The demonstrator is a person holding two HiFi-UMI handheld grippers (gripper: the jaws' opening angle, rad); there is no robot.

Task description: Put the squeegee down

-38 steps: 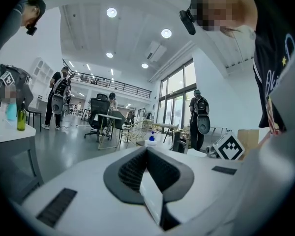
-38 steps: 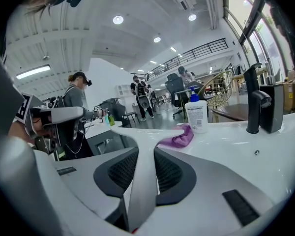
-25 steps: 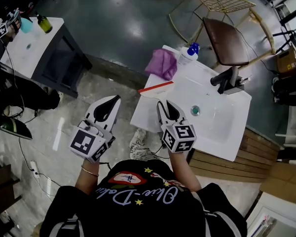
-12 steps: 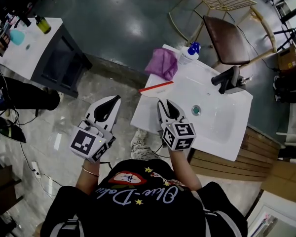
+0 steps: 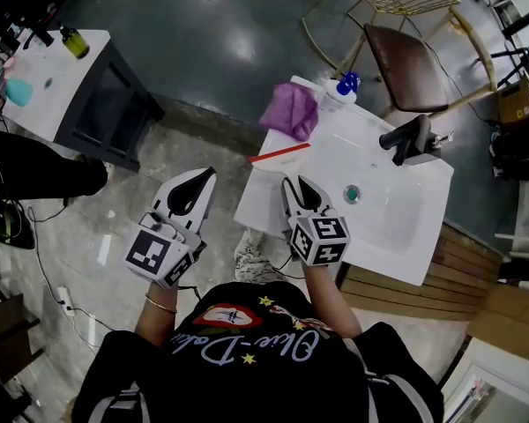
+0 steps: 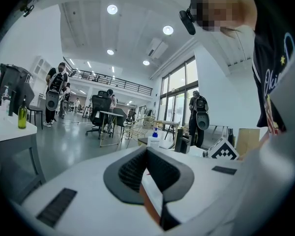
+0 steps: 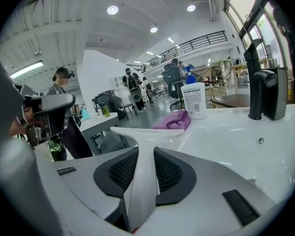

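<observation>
I hold the squeegee (image 5: 280, 154) clamped in my right claw (image 5: 297, 188) over the sink top's (image 5: 264, 205) left edge; next, lower it and unclamp.

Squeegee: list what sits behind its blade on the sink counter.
A purple cloth lies just behind the squeegee blade, a white bottle beside it. Anything under the cloth is hidden.

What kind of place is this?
Probably a big open work hall, not a home bathroom: the washbasin with its black faucet shares the room with office chairs and an upstairs balcony railing.
</observation>
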